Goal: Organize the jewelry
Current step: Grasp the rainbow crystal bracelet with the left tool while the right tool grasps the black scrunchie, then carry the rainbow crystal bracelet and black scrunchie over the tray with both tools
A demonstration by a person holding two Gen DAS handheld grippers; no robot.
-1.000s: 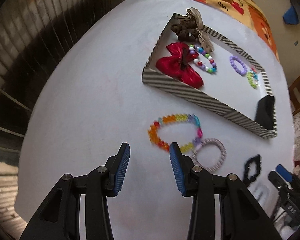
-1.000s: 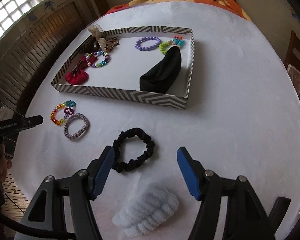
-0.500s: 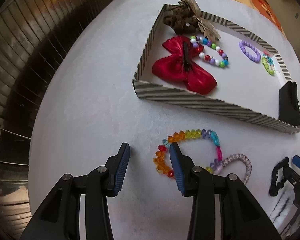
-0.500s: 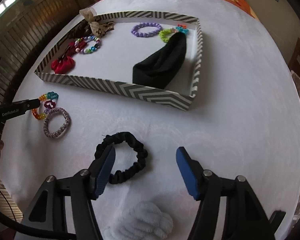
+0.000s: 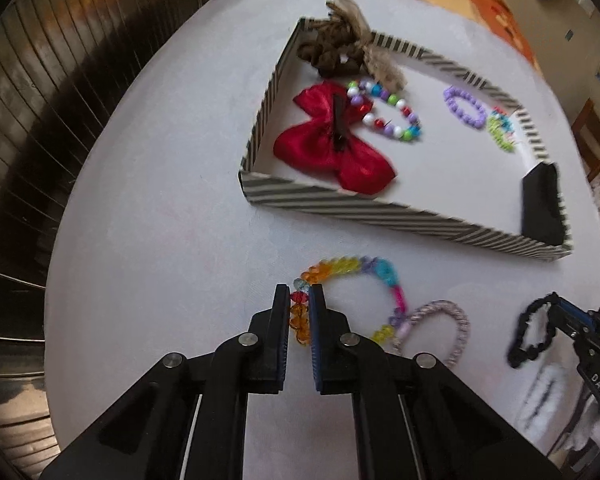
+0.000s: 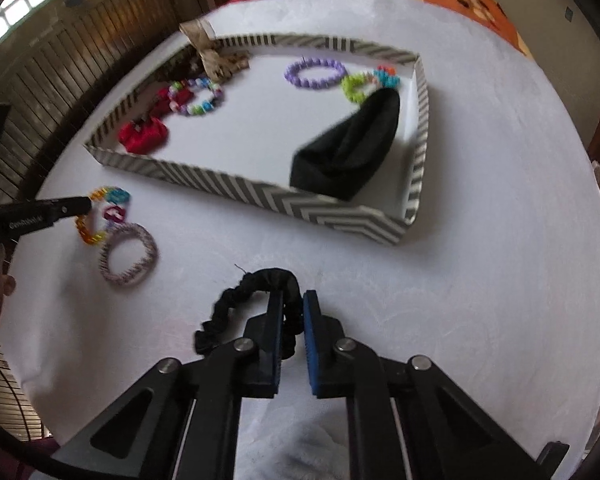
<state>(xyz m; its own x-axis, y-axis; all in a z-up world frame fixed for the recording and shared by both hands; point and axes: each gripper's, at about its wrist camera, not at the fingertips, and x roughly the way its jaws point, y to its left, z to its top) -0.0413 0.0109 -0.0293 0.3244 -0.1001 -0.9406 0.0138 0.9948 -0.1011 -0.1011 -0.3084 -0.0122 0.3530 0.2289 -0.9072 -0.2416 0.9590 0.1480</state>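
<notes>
In the left wrist view, the left gripper point(image 5: 299, 300) is seen clamped on the rainbow bead bracelet point(image 5: 354, 286), the red and orange beads of its near-left arc being pinched between the two fingers. The rest of the loop is spread on the tablecloth point(image 5: 152, 240) ahead and to the right of the fingers, on the near side of the striped tray point(image 5: 380, 210). The tray's near wall is crossed by any straight path forward, so the coming move is judged to turn on a lift over that wall. One lilac woven band point(image 5: 440, 332) is touched by the bracelet's right end. Inside the tray are counted one red bow point(image 5: 332, 148), one brown scrunchie point(image 5: 332, 52), one multicolour bead bracelet point(image 5: 388, 110), one purple bracelet point(image 5: 466, 106), one green bracelet point(image 5: 500, 130) and one black cloth point(image 5: 540, 204).

In the right wrist view, the right gripper point(image 6: 292, 308) is seen closed on one black scrunchie point(image 6: 240, 304), held at the loop's right end, its long axis trailing left and toward the camera. The tray's near wall lies ahead; the tray's open floor is found ahead and slightly left of the fingers. One white fluffy scrunchie point(image 6: 308, 448) is glimpsed below the gripper, well short of the tray. Of the two, the right gripper is judged nearer the tray.
</notes>
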